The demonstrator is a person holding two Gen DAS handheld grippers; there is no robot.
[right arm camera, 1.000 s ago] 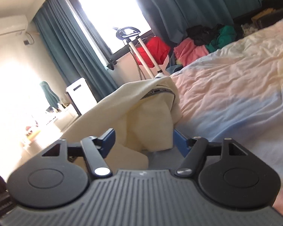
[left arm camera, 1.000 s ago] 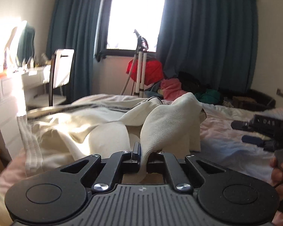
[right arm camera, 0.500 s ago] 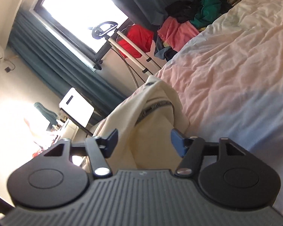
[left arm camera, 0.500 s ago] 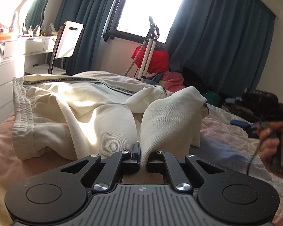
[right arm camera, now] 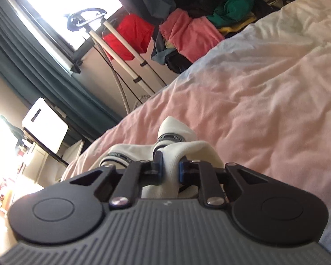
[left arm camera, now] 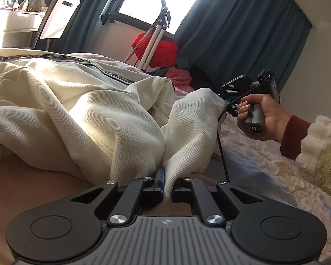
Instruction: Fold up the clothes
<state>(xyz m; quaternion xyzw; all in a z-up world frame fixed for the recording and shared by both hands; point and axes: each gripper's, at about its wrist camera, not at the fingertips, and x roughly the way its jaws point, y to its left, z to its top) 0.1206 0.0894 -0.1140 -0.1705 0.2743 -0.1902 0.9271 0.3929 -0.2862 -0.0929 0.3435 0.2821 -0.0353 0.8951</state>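
The cream garment (left arm camera: 81,114) sprawls over the left side of the bed (left arm camera: 264,161); the left claw (left arm camera: 165,183) pinches a fold of it at the near edge, jaws closed tight on the cloth. Further right, the right claw (right arm camera: 170,170) clamps another bunched corner (a printed band shows there) — held by the right hand (left arm camera: 260,114). Beyond stand a white chair (left arm camera: 59,19), a steamer stand (left arm camera: 156,37) and a clothes pile (right arm camera: 200,22).

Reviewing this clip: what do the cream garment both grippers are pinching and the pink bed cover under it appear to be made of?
The cream garment looks like a thick matte cotton knit, sweatshirt-like: fine ribbed lines and soft, bulky folds, with a printed woven-looking tape along a seam. The pink bed cover looks like thin woven fabric, matte, with many small sharp wrinkles. The fibre of either cannot be confirmed.
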